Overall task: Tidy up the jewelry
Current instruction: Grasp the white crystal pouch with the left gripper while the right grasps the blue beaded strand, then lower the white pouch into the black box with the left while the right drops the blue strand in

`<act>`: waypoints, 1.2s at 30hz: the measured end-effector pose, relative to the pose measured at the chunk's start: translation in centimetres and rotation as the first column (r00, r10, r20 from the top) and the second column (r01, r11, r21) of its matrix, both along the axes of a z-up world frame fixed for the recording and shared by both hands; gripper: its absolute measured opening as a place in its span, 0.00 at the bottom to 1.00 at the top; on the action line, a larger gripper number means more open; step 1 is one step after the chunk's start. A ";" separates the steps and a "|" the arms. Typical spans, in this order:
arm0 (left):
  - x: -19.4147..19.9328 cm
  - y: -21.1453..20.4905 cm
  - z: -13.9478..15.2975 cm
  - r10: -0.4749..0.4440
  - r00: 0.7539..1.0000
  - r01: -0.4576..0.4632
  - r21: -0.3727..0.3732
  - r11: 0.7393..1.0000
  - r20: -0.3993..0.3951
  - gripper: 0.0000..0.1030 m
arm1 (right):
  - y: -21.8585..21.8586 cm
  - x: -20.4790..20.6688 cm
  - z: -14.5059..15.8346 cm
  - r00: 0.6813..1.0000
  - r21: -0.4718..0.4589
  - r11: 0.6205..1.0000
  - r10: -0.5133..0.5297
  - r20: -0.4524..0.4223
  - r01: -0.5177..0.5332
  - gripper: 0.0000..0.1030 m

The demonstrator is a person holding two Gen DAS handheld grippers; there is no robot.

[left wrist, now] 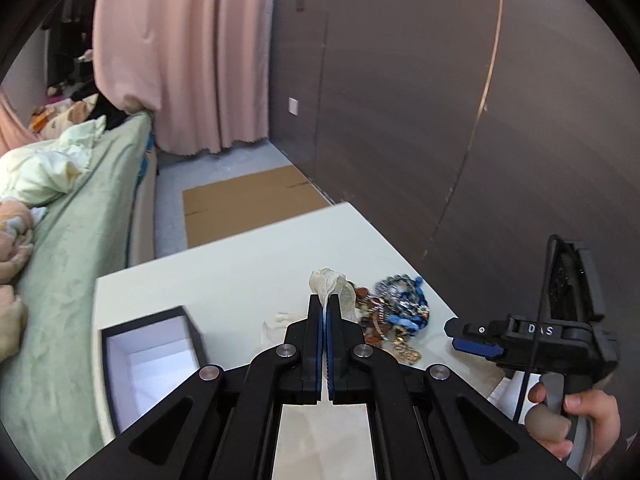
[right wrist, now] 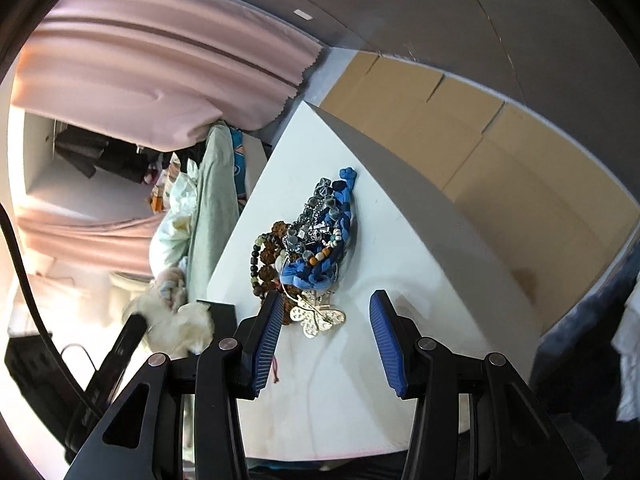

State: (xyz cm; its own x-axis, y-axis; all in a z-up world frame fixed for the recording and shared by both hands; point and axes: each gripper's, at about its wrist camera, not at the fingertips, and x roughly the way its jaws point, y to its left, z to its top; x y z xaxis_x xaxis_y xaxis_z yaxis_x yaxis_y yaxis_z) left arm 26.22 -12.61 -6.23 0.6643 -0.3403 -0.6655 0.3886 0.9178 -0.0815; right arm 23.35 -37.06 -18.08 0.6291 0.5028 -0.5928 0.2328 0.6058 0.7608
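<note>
In the left wrist view, the left gripper [left wrist: 325, 304] fills the lower centre of the frame, its blue-padded jaws pressed together on a crumpled, translucent cream-white pouch [left wrist: 331, 285] whose top bulges out above the fingertips. Behind it stretches a white tabletop [left wrist: 224, 264]. Just right of the jaws lies a tangled heap of jewelry [left wrist: 394, 314]: blue cord, grey and clear beads, brown beads and gold-coloured pieces. An open black box with a white lining [left wrist: 152, 354] sits at lower left on the table. At lower right a person's hand [left wrist: 576, 420] grips the handle of the right gripper [left wrist: 474, 338], seen here from the side.

In the right wrist view, the right gripper [right wrist: 326, 314] stands about half open at lower centre, nothing between its blue ribbed pads [right wrist: 269, 340]. The same jewelry heap [right wrist: 316, 236] lies at frame centre, just beyond the fingertips, with a gold butterfly-shaped pendant [right wrist: 318, 320] at its near edge between the jaws' tips. Pink curtains [right wrist: 152, 64] hang at upper left; flattened brown cardboard [right wrist: 500, 152] lies at right.
</note>
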 end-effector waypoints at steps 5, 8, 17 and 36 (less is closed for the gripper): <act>-0.7 2.5 1.2 0.045 0.999 -0.044 -0.013 0.999 0.018 0.00 | 0.7 1.0 -0.6 1.000 0.062 0.998 -0.008 -0.018 0.009 0.46; -1.5 3.9 1.9 0.059 0.998 -0.059 -0.014 0.998 0.033 0.00 | 1.3 1.9 -0.8 0.999 0.072 0.997 -0.019 -0.034 0.021 0.46; -3.3 7.4 3.6 0.105 0.993 -0.103 -0.036 0.994 0.060 0.00 | 1.2 3.2 -1.3 0.997 0.088 0.995 -0.046 -0.070 0.052 0.12; -3.8 12.8 4.2 0.177 0.982 -0.169 -0.105 0.980 0.065 0.00 | 5.9 2.0 9.3 0.989 -0.030 0.996 0.085 0.124 -0.081 0.10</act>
